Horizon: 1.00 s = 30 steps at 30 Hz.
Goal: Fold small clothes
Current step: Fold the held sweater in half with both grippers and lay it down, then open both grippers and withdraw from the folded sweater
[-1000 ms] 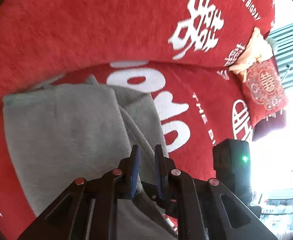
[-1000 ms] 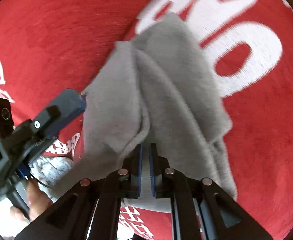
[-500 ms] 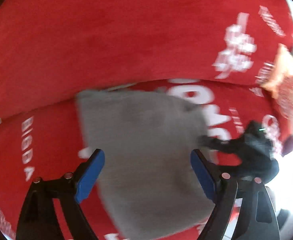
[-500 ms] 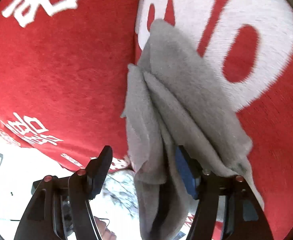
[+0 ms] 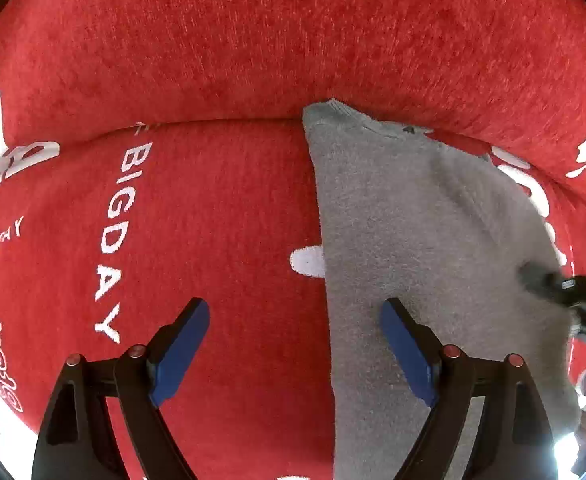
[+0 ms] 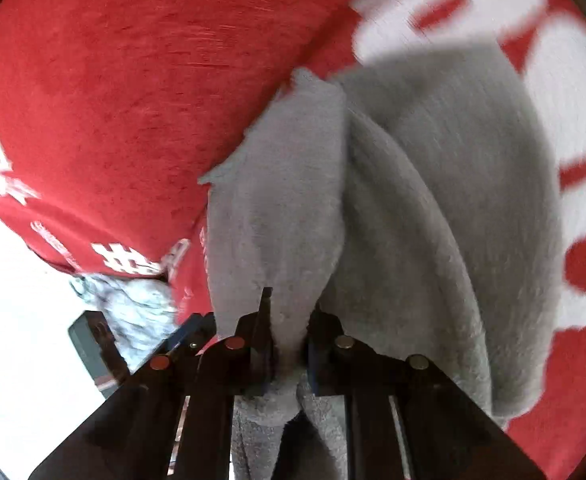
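Grey fleece, the small garment (image 5: 425, 248) lay on the red cover (image 5: 213, 240), reaching up to its back crease. The left gripper (image 5: 295, 344) hung wide apart, straddling the garment's left edge. The right gripper (image 6: 287, 320), having just closed, clamped a bunched fold of the garment.

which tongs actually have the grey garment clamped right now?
The right tongs: shut on a bunched fold of the grey garment. The left tongs are wide open, pinching nothing.
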Motion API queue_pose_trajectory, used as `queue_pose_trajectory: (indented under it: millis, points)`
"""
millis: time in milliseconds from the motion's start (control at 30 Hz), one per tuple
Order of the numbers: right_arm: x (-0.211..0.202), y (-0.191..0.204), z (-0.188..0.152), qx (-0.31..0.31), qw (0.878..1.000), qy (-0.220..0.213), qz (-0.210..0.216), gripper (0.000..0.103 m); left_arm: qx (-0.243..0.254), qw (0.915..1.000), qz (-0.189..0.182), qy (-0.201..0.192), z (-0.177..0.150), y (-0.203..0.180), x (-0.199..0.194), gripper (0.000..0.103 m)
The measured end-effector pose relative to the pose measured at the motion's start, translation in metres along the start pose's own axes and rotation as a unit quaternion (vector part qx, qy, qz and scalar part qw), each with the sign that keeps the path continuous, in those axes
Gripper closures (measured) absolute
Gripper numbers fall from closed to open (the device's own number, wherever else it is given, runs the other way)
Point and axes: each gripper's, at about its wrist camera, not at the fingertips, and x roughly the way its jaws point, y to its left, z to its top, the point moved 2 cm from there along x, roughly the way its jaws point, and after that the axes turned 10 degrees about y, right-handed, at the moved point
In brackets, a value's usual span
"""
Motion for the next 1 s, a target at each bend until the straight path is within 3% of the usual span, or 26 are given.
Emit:
queue_pose_trajectory:
  millis: [100, 233, 367, 433, 500, 800, 900, 933, 1000]
  points:
    - [-0.038, 0.018, -0.012, -0.059, 0.997, -0.050, 0.005, 0.089, 0.016, 0.9997, -0.012, -0.011, -0.002, -0.009, -0.010, 0.015]
    - [-0.067, -0.008, -0.020, -0.035, 0.995, -0.087, -0.020, 0.089, 0.053, 0.9983, -0.012, -0.023, -0.002, -0.033, -0.010, 0.015]
    - [-0.055, -0.057, -0.018, 0.037, 0.994, -0.052, -0.087, 0.089, 0.052, 0.9983, -0.025, -0.001, -0.003, -0.042, 0.014, 0.013]
    - [-0.050, -0.070, -0.021, 0.052, 0.994, -0.054, -0.083, 0.089, 0.042, 0.9986, -0.030, 0.002, -0.004, -0.040, 0.018, 0.013]
    - [-0.052, -0.066, -0.023, 0.050, 0.993, -0.061, -0.084, 0.089, 0.039, 0.9987, -0.034, 0.004, -0.004, -0.037, 0.015, 0.013]
    - [-0.062, -0.041, -0.030, 0.044, 0.980, -0.059, -0.187, 0.082, 0.057, 0.9984, 0.004, -0.001, -0.008, -0.021, -0.010, 0.013]
    - [-0.067, -0.041, -0.027, 0.046, 0.981, -0.067, -0.178, 0.067, 0.048, 0.9988, 0.009, -0.005, -0.002, -0.016, -0.010, 0.013]
    - [-0.069, -0.047, -0.023, 0.056, 0.982, -0.068, -0.167, 0.057, 0.044, 0.9990, 0.012, -0.006, 0.002, -0.015, -0.008, 0.013]
    - [-0.066, -0.054, -0.011, 0.066, 0.986, -0.074, -0.134, 0.056, 0.032, 0.9994, 0.009, -0.013, 0.012, -0.017, -0.006, 0.013]
